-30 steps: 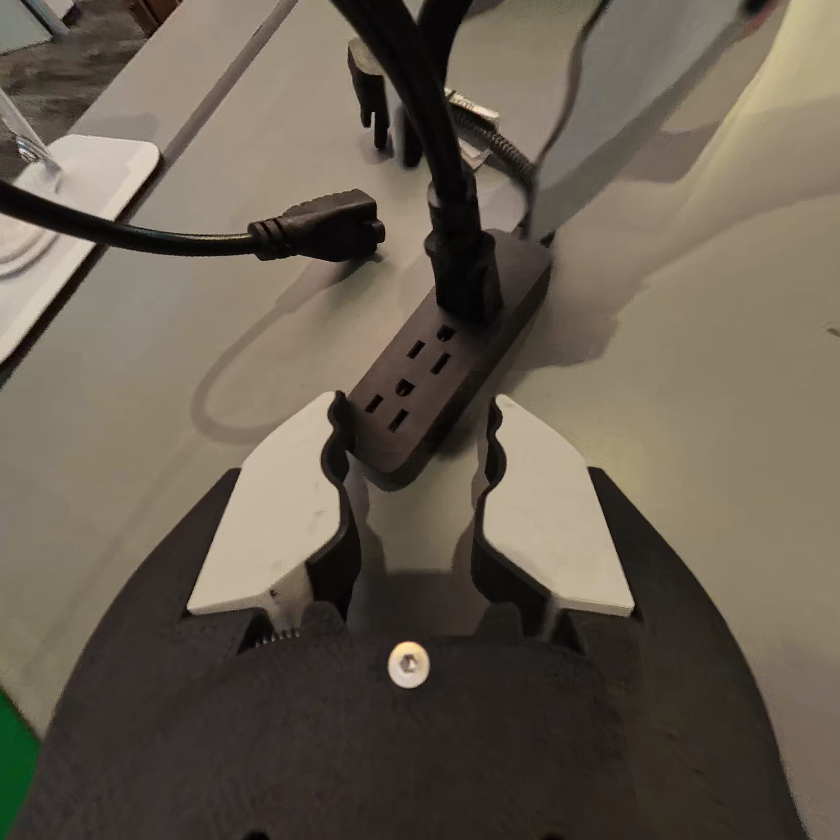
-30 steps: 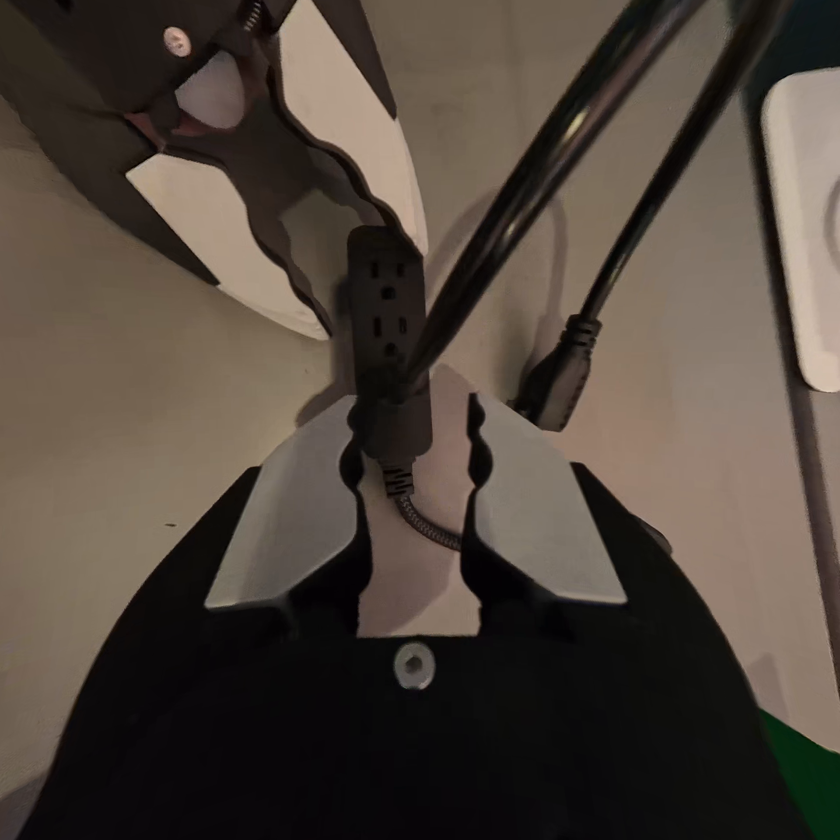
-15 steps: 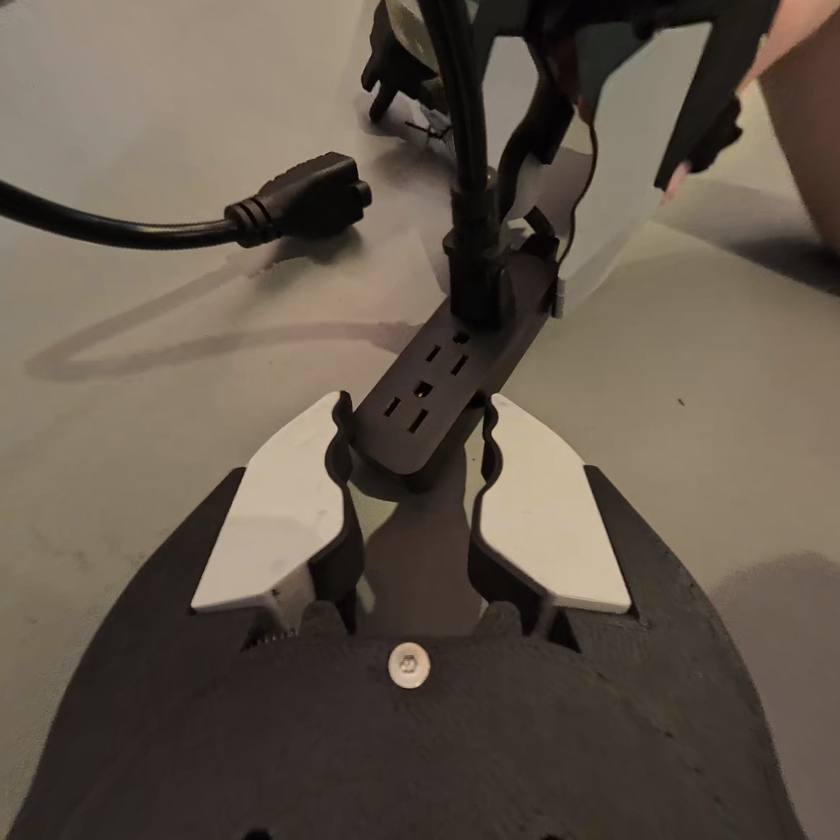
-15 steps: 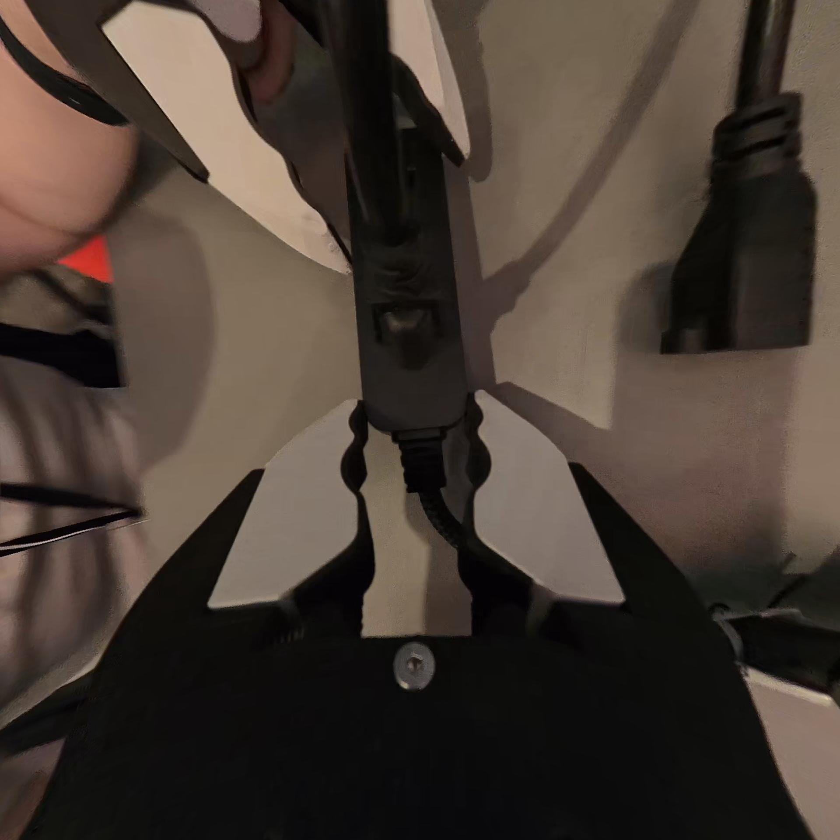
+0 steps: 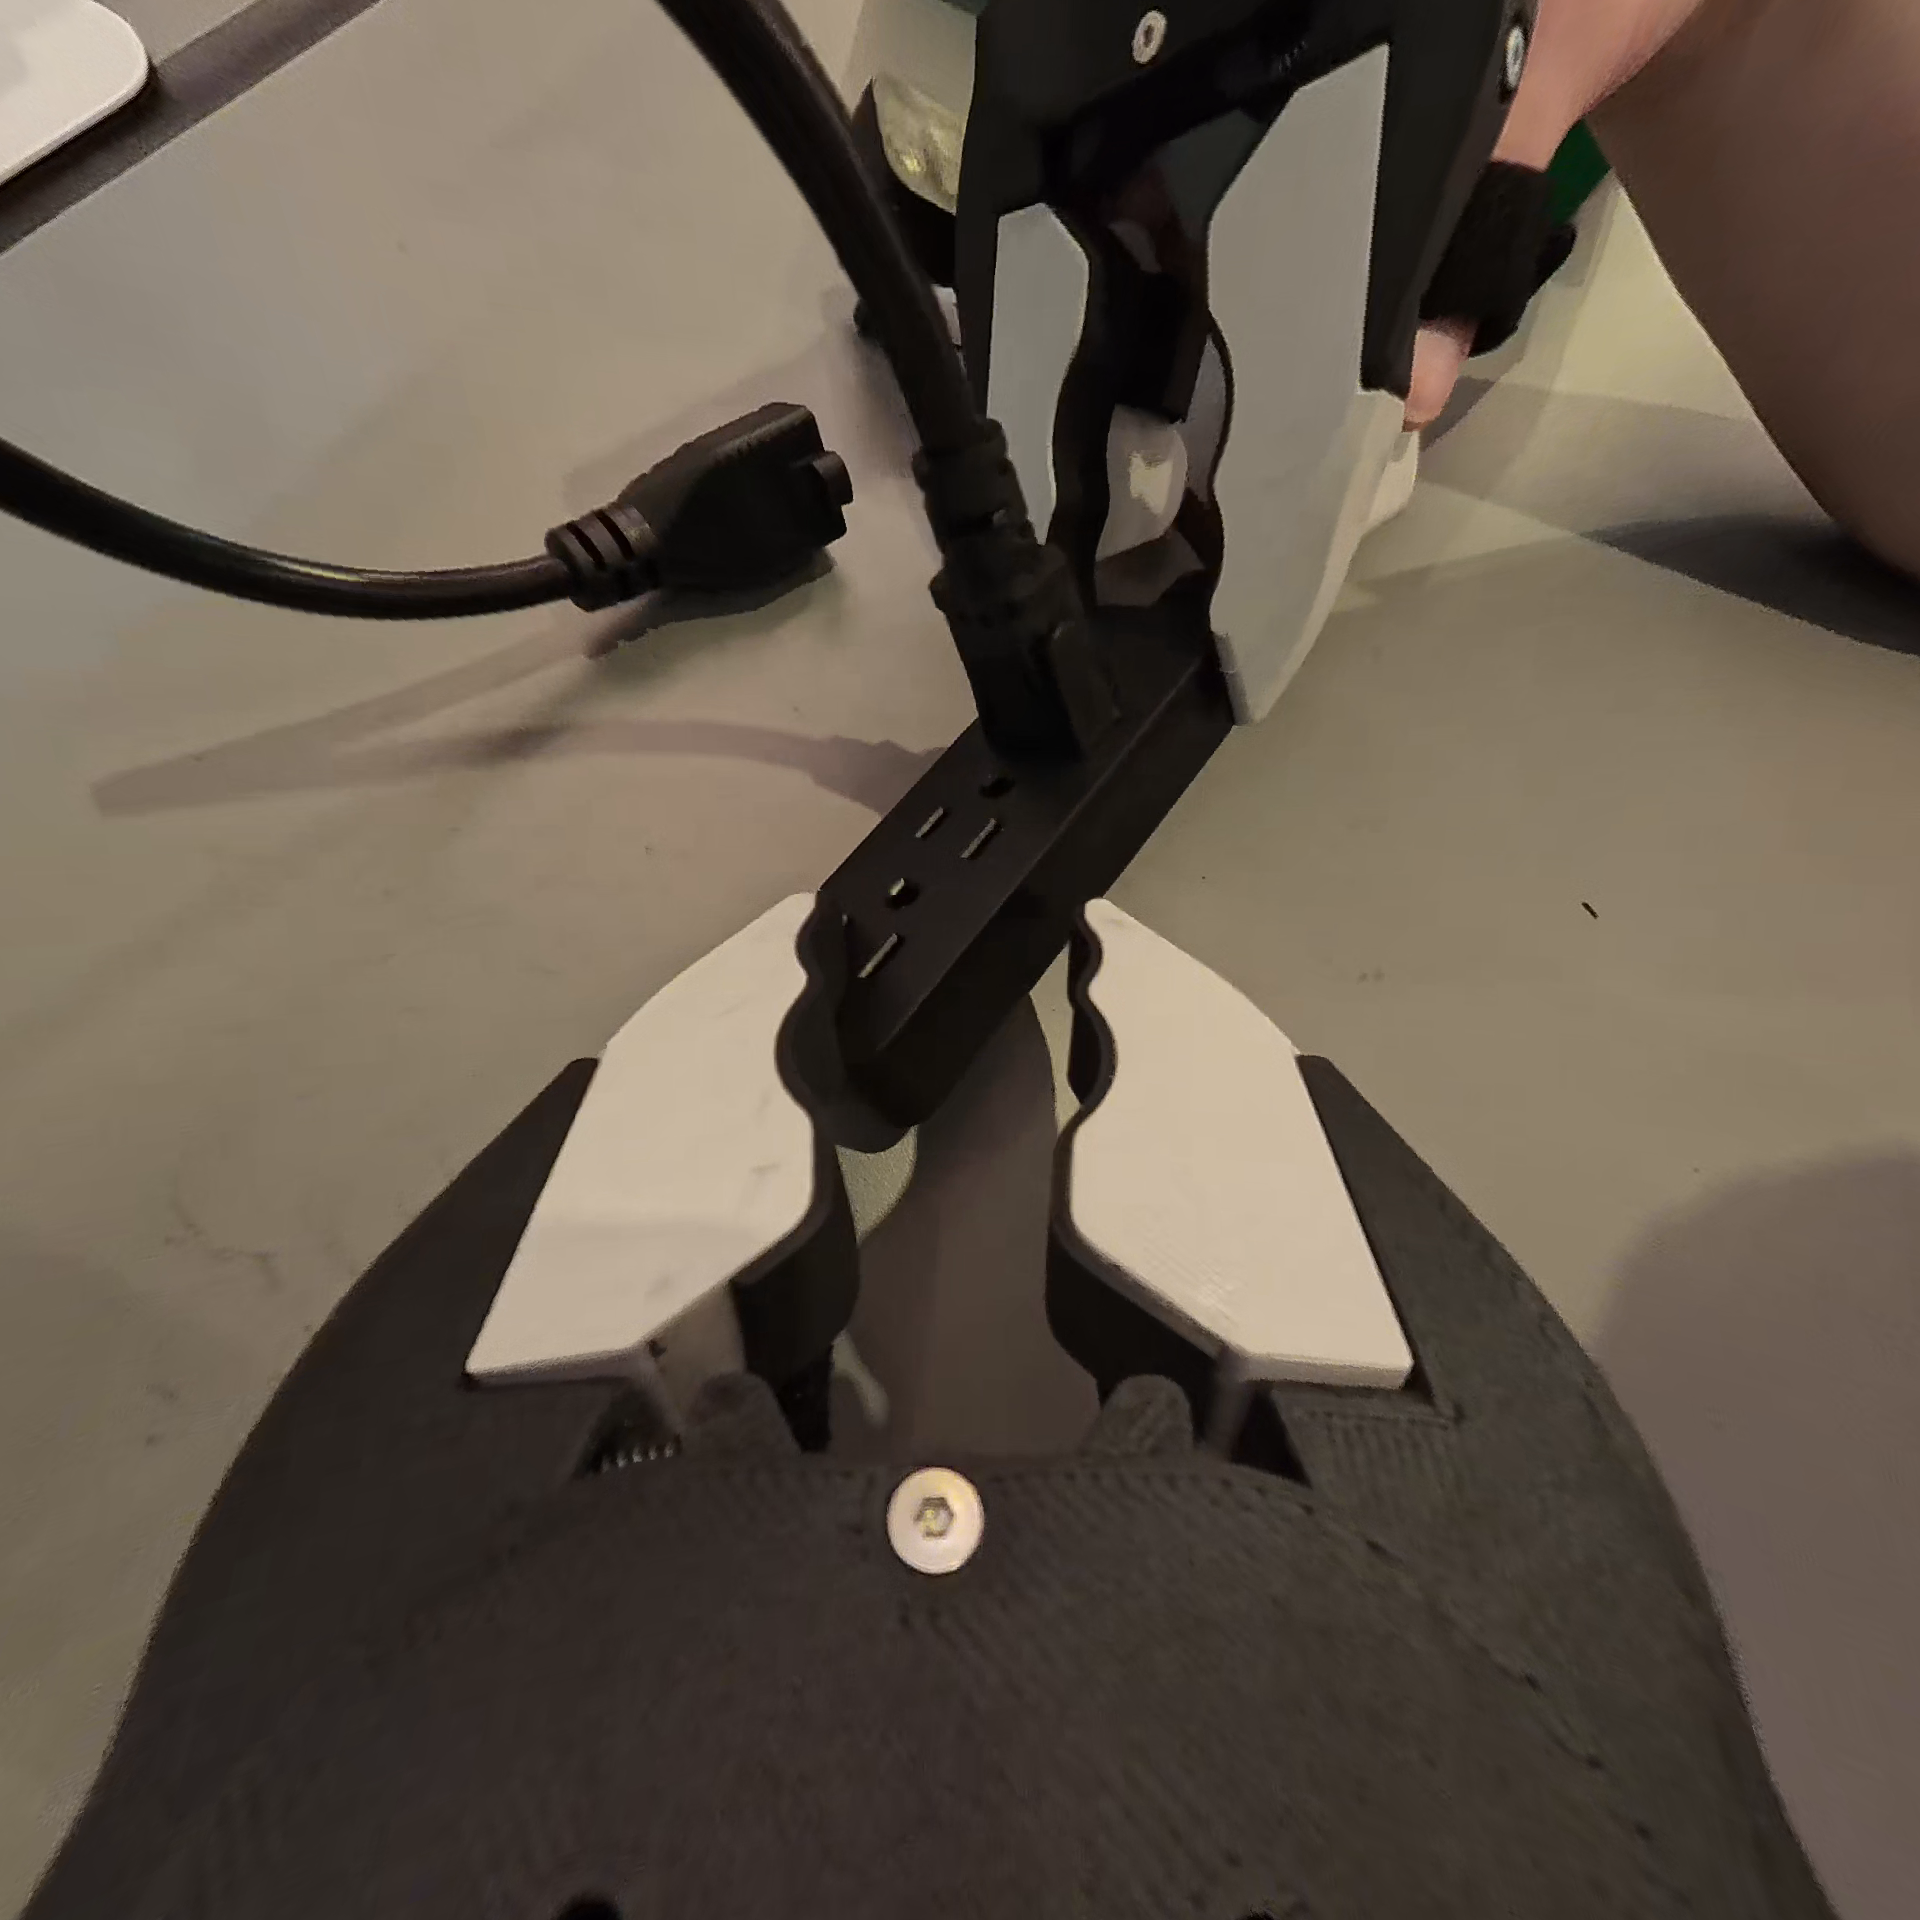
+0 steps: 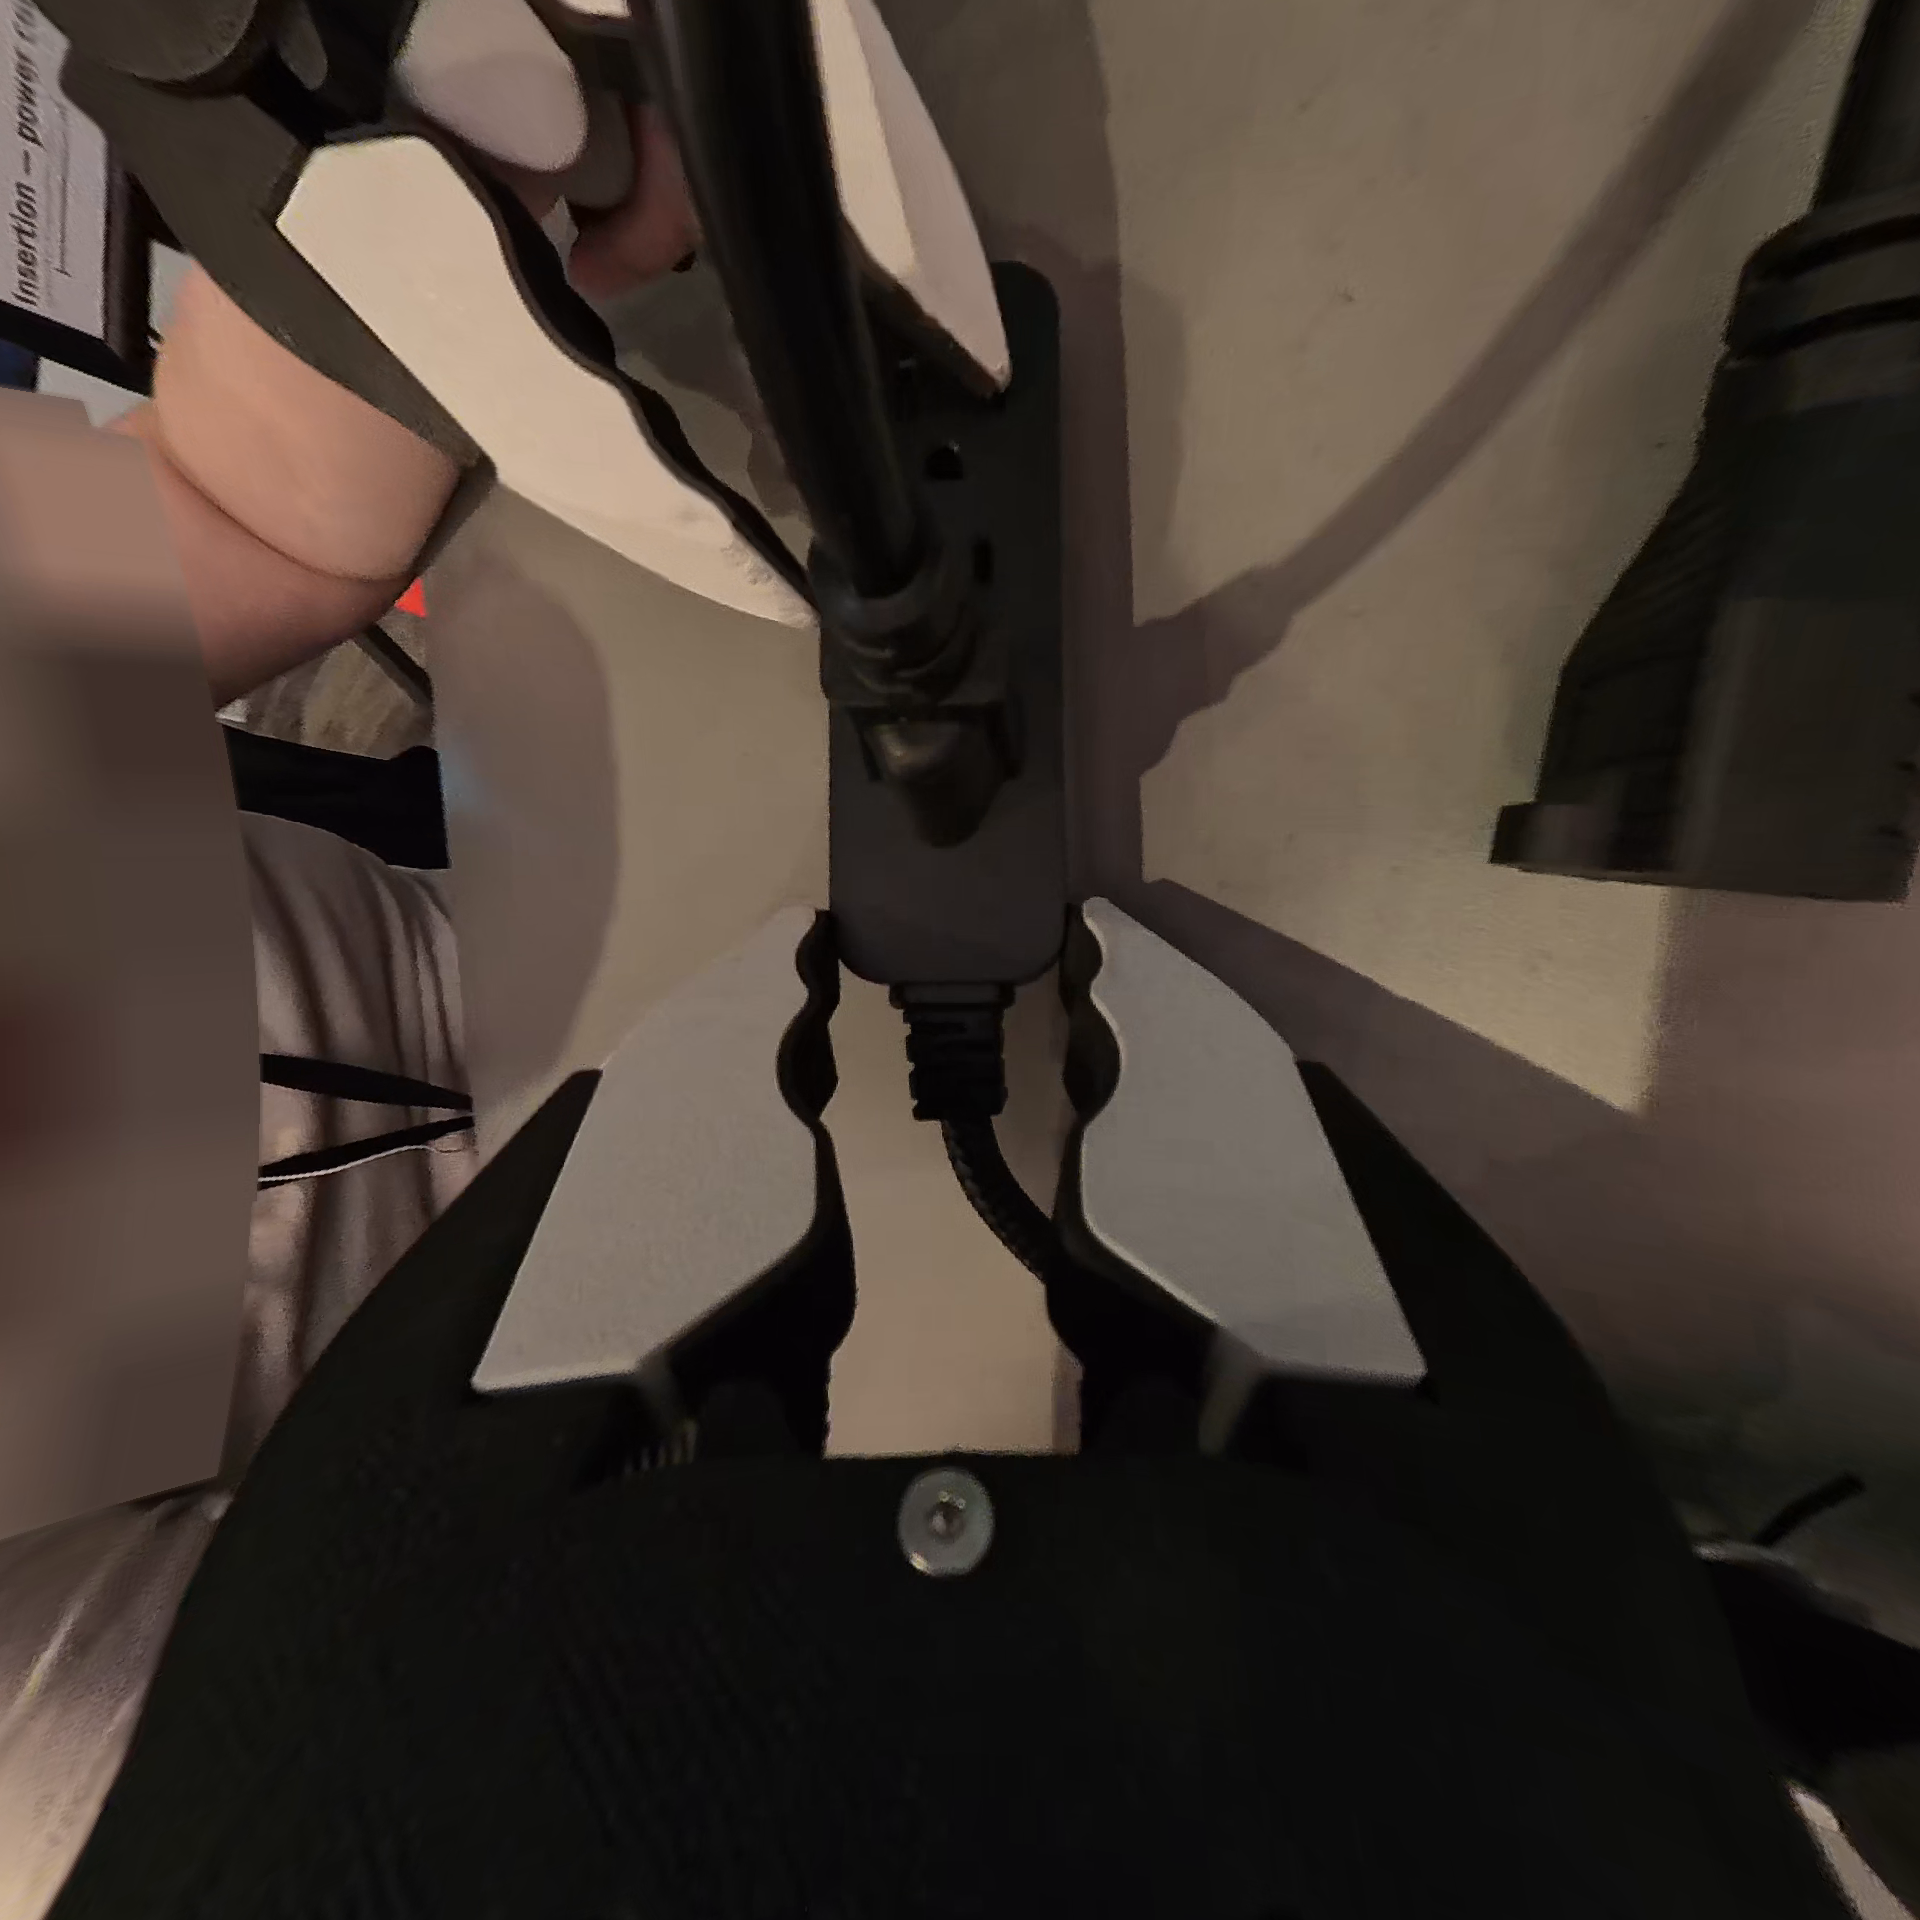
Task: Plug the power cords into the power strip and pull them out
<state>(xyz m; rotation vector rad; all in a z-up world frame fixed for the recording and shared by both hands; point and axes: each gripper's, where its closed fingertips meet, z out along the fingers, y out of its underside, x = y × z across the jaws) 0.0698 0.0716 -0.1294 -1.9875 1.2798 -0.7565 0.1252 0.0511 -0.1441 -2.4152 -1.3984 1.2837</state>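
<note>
Left tool (image 5: pixel 940 935) has its two white fingers set apart with the near end of the black power strip (image 5: pixel 997 883) sitting between them. The left finger (image 5: pixel 707 1122) looks pressed right against the strip's edge, while the right one has a sliver of gap, so it's bracketing the strip more than squeezing it hard. That end of the strip seems tipped up a bit off the grey tabletop (image 5: pixel 312 935).

Right tool (image 6: pixel 940 935) is at the opposite end, fingers apart as well, tips snug on both sides of the strip's rounded end (image 6: pixel 945 894) where its braided cable (image 6: pixel 987 1174) comes out and runs back between the fingers. Can't really tell if it's truly pinching or just touching.

One black plug (image 5: pixel 1023 644) is seated in the far outlet with its thick cord arching up and away; two outlets nearer the left tool are free. In the left wrist view the right tool stands over the strip's far end just beside that plug, so things are tight there. A second cord's connector (image 5: pixel 717 509) lies loose on the tabletop off to the left, well apart from the strip, with open surface around it. A white pad (image 5: pixel 52 94) sits at the far left corner.
</note>
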